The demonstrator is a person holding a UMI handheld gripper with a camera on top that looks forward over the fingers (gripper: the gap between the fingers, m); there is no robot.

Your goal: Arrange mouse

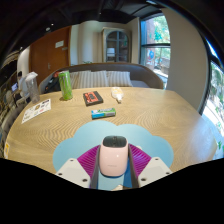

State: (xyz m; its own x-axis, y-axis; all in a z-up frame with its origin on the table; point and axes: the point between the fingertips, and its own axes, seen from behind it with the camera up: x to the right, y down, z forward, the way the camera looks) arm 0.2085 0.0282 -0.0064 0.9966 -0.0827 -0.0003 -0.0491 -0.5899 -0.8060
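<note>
A pale pink mouse (113, 155) with a dark front end sits between my gripper's (113, 162) two fingers, over a light blue mouse mat (70, 145) at the near side of the wooden table (160, 115). The magenta pads (90, 158) press against both of the mouse's sides, so the gripper is shut on it. Whether the mouse rests on the mat or hangs just above it cannot be told.
Beyond the mat lie a small blue object (103, 114), a dark flat box (93, 98), a white object (117, 95), a green cup (66, 85) and a printed sheet (36, 109) to the left. A chair back (105, 74) stands behind the table.
</note>
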